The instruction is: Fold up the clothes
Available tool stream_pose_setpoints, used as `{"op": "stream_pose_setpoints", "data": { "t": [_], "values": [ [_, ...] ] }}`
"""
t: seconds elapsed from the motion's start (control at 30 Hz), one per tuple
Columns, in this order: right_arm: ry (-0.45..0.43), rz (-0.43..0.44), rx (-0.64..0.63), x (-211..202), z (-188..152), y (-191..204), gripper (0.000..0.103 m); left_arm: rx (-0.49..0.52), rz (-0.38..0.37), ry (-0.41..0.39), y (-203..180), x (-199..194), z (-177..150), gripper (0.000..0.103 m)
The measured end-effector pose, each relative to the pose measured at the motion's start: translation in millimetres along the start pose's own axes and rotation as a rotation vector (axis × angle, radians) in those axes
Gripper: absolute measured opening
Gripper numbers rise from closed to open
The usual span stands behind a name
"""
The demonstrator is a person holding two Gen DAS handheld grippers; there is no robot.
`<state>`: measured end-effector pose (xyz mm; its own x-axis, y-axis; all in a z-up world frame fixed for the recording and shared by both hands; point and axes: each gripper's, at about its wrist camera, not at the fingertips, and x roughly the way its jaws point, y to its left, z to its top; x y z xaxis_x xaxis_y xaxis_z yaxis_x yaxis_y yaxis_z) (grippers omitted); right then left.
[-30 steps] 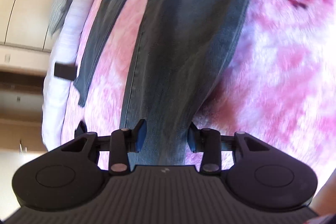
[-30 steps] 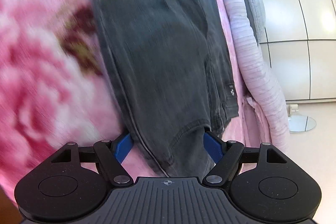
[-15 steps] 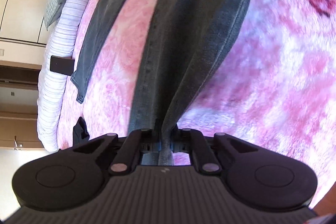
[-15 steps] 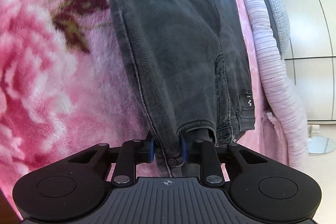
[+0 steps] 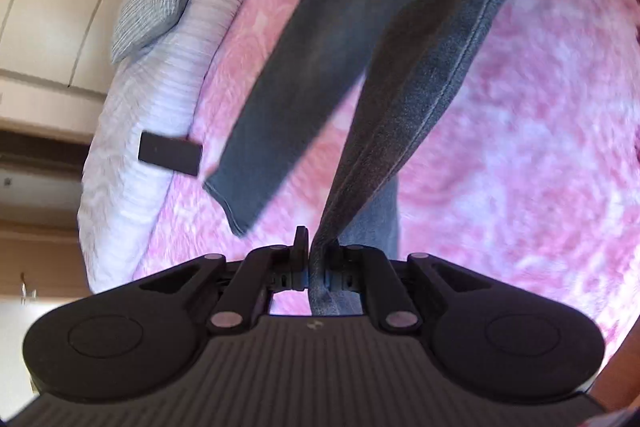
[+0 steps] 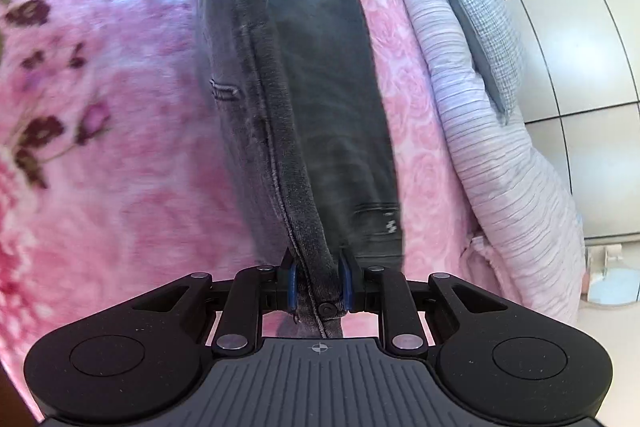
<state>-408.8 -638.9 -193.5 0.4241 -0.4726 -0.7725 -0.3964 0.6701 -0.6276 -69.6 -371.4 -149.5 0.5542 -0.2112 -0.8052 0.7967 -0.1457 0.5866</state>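
Since a second ago, both grippers have been closed on the jeans (image 5: 420, 75): left gripper (image 5: 316, 267) is clamped on a leg hem, right gripper (image 6: 319, 283) on the waistband, above the pink blanket (image 5: 540, 155).

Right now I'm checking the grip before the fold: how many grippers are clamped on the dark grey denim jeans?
2. The left gripper pinches a trouser leg of the dark grey denim jeans; the right gripper is shut on the waistband end by the button.
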Motion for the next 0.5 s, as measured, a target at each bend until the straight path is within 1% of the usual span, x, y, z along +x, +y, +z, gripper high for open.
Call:
{"op": "stream_pose_setpoints", "data": {
  "t": [0.07,0.1,0.17,0.23,0.3,0.37,0.5],
  "values": [
    [0.022,0.022,-0.013,6.7,2.9,-19.0,0.020,0.017,-0.050,-0.013,29.7,11.9,12.0,0.007],
    [0.031,0.032,-0.010,13.3,5.6,-30.9,0.020,0.026,-0.085,-0.011,44.7,21.1,18.6,0.007],
    [0.042,0.043,-0.011,27.3,8.4,-51.6,0.020,0.048,-0.126,-0.003,66.3,40.1,28.7,0.007],
    [0.047,0.060,-0.015,47.4,10.2,-68.7,0.020,0.094,-0.150,0.006,84.1,62.4,41.0,0.007],
    [0.049,0.082,-0.010,69.7,11.1,-85.2,0.020,0.119,-0.180,0.014,101.0,86.7,44.3,0.007],
    [0.051,0.103,-0.005,92.0,12.0,-101.6,0.020,0.127,-0.200,0.031,113.3,110.7,51.5,0.007],
    [0.056,0.147,0.004,136.6,13.9,-134.4,0.020,0.116,-0.246,0.098,136.2,163.9,70.9,0.007]
  ]
}}
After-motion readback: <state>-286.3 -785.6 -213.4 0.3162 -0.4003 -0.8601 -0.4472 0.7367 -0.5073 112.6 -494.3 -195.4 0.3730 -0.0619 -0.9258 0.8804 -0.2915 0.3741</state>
